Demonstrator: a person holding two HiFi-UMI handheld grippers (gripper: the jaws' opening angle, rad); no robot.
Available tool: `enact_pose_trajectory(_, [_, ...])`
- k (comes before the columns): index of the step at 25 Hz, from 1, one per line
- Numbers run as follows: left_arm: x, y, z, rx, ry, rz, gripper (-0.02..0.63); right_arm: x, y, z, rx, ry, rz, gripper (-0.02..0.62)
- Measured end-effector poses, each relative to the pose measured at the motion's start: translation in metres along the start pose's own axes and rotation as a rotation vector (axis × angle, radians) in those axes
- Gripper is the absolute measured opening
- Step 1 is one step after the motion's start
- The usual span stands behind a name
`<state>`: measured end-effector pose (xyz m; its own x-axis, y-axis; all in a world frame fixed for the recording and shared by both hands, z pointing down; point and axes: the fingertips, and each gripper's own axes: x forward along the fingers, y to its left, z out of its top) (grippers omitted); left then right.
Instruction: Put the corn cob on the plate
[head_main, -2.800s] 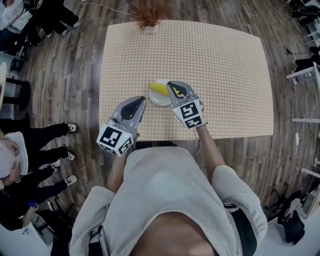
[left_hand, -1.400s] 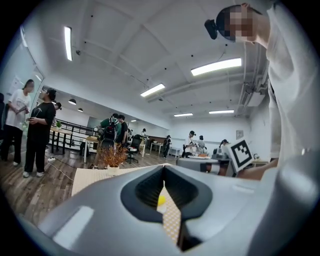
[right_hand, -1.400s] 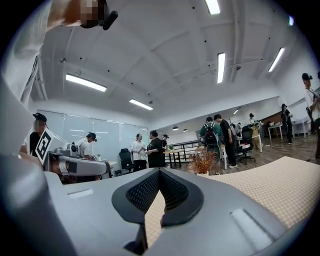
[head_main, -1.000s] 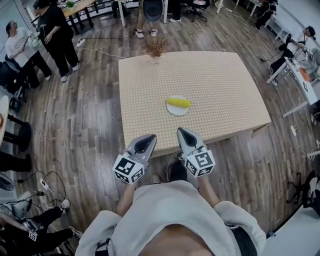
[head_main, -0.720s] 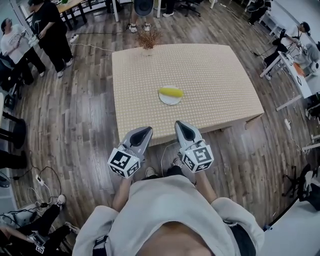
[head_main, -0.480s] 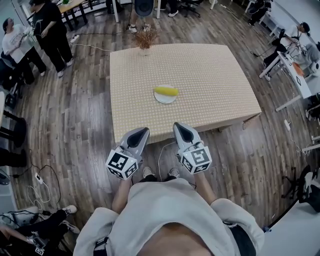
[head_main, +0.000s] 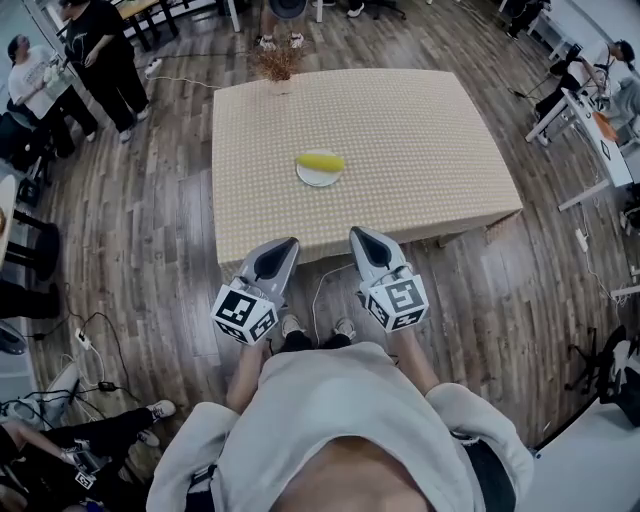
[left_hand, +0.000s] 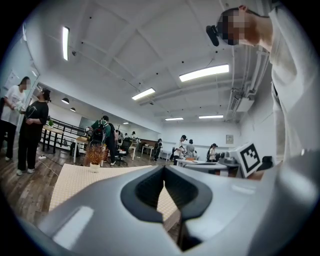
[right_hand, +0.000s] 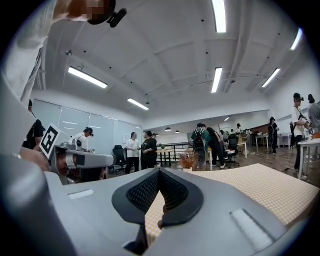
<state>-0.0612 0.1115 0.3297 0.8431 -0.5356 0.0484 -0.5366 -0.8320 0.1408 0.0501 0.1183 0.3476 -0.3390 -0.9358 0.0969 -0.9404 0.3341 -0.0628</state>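
Both closed, empty — left tongs (head_main: 289, 241), right tongs (head_main: 355, 232) — well short of corn cob (head_main: 320, 161) on plate (head_main: 318, 180).

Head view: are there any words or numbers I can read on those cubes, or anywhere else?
No words or numbers can be read anywhere.
Left gripper, its cube: black-and-white square pattern, no letters.
Right gripper, its cube: the same kind of pattern.
Small wall sign in the left gripper view: too small to read.

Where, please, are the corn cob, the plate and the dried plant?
corn cob (head_main: 320, 161), head view, middle of the cob.
plate (head_main: 318, 180), head view, bare near rim.
dried plant (head_main: 276, 62), head view, its twigs.
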Motion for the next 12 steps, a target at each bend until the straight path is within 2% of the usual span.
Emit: enact_pose_trajectory(12, [0.0095, -0.0044, 0.0069, 0.029, 0.002, -0.015, 0.008, 0.0041, -0.0030, 0.0056, 0.001, -0.013, 0.005, -0.003])
